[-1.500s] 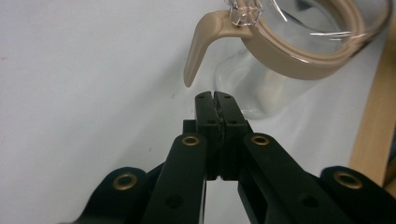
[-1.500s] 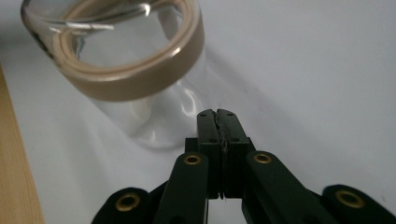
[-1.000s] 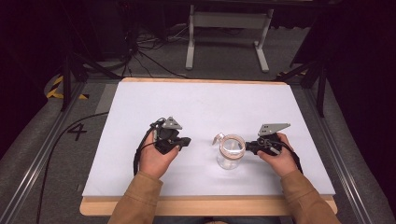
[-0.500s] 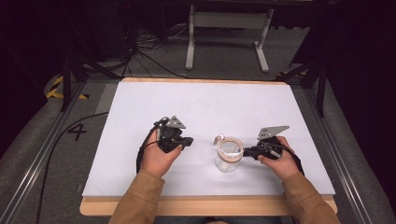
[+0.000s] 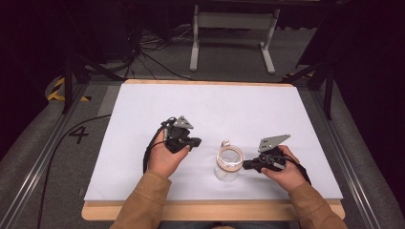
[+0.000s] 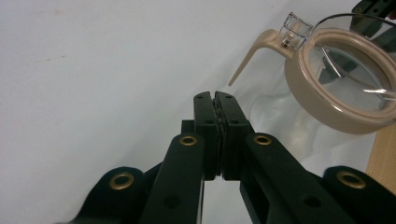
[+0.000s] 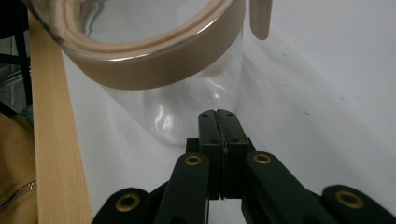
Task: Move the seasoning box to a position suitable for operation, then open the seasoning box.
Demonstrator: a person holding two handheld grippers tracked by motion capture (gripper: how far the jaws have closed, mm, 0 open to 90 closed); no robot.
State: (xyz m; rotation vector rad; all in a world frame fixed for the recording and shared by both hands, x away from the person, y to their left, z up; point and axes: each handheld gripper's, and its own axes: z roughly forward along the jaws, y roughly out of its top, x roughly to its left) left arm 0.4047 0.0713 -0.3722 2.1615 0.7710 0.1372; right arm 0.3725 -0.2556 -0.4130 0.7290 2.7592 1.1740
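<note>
1. i see the jar [image 5: 228, 164] upright on the white table [image 5: 248, 109], near the front edge, between my two grippers. it is clear glass with a tan collar and a clear lid that looks seated, with a latch lever [image 6: 250, 51] sticking out from the collar.
2. my right gripper [image 5: 247, 165] sits just beside the jar on its right, tips pointing at the glass wall below the collar. in the right gripper view its jaws are pressed together, holding nothing; i cannot tell whether the tips touch the glass.
3. my left gripper [image 5: 195, 141] hangs apart from the jar on its left, raised a little off the table. its jaws are also pressed together and empty, aimed under the latch lever.
4. i judge this as the approach step: both tools are lined up on the jar, no grip made yet.
5. next move, as i read it: spread the right jaws to clamp the collar or wall and steady the jar, then bring the left tip to the lever. the glass is slick, so i'd square up first.
</note>
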